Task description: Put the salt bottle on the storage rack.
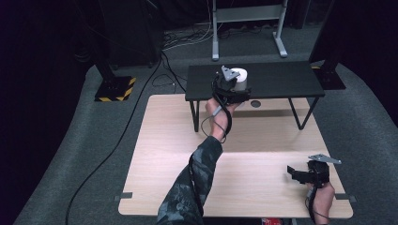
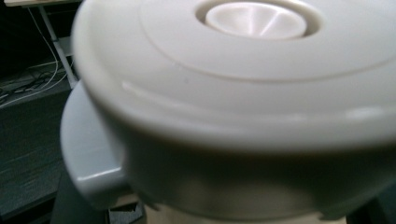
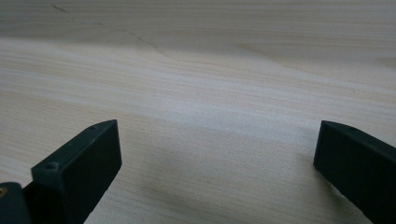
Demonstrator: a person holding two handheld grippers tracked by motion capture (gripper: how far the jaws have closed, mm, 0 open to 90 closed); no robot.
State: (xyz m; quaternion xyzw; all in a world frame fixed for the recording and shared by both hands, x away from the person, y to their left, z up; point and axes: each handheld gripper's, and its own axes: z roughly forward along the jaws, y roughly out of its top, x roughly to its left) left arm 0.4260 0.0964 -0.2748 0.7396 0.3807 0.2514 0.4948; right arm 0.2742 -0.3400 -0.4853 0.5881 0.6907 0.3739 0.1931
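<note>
Currently my left tool (image 1: pixel 231 86) is at the white lidded container (image 1: pixel 240 78) on the small black table (image 1: pixel 281 80) along the far edge of the wooden table (image 1: pixel 178 173); its grip state cannot be determined. My right tool (image 1: pixel 300 174) rests released near the near-right corner, jaws spread over bare wood.

A round white plastic container (image 1: pixel 240 78) sits on a matte black raised shelf (image 1: pixel 277 80). Pale wood-grain tabletop (image 1: pixel 263 140). At ten o'clock, a yellow-and-black striped stand base (image 1: pixel 115 89).

Lab: taped stand base (image 1: pixel 115 89); floor cables (image 1: pixel 187 37); carpet.
</note>
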